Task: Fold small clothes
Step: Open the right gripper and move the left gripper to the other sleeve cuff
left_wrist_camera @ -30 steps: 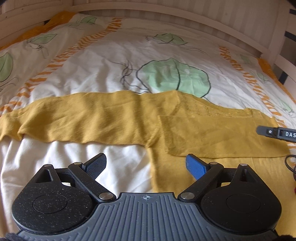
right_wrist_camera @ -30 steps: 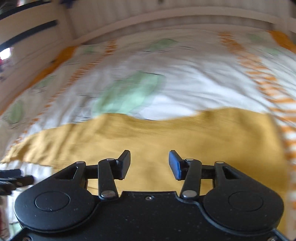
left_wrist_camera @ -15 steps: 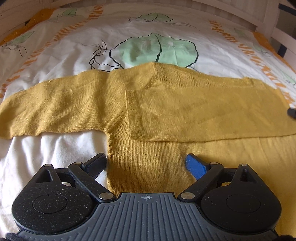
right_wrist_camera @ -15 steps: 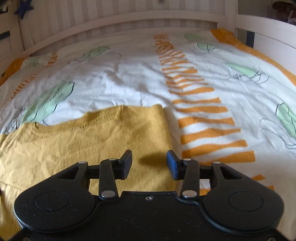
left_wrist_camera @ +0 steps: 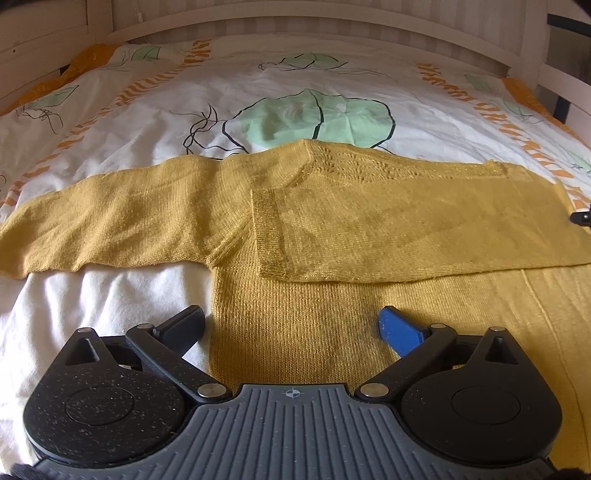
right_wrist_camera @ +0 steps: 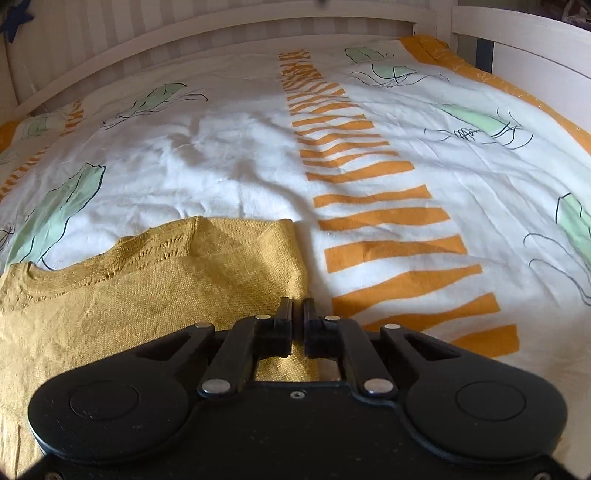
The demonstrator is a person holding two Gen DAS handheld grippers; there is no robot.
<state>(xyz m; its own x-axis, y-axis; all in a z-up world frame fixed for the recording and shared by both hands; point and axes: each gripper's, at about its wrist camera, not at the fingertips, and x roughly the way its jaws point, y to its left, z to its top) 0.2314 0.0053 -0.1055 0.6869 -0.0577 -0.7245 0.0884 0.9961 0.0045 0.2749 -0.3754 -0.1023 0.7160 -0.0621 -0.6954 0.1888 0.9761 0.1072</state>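
Observation:
A mustard-yellow knit sweater (left_wrist_camera: 369, 221) lies flat on the bed, its right sleeve folded across the chest and its left sleeve (left_wrist_camera: 110, 218) stretched out to the left. My left gripper (left_wrist_camera: 291, 325) is open, low over the sweater's lower body near its left side edge. In the right wrist view the sweater (right_wrist_camera: 147, 288) fills the lower left. My right gripper (right_wrist_camera: 297, 314) is shut at the sweater's right edge by the folded shoulder; whether fabric is pinched between the pads is hidden. A tip of the right gripper shows in the left wrist view (left_wrist_camera: 581, 218).
The bed cover (right_wrist_camera: 369, 147) is white with green leaf prints and orange stripes. A white wooden bed frame (left_wrist_camera: 295, 26) rings the bed at the back and the right side (right_wrist_camera: 535, 48).
My right gripper has closed its jaws at the sweater's right edge. My left gripper has held almost still over the sweater's lower body, staying open.

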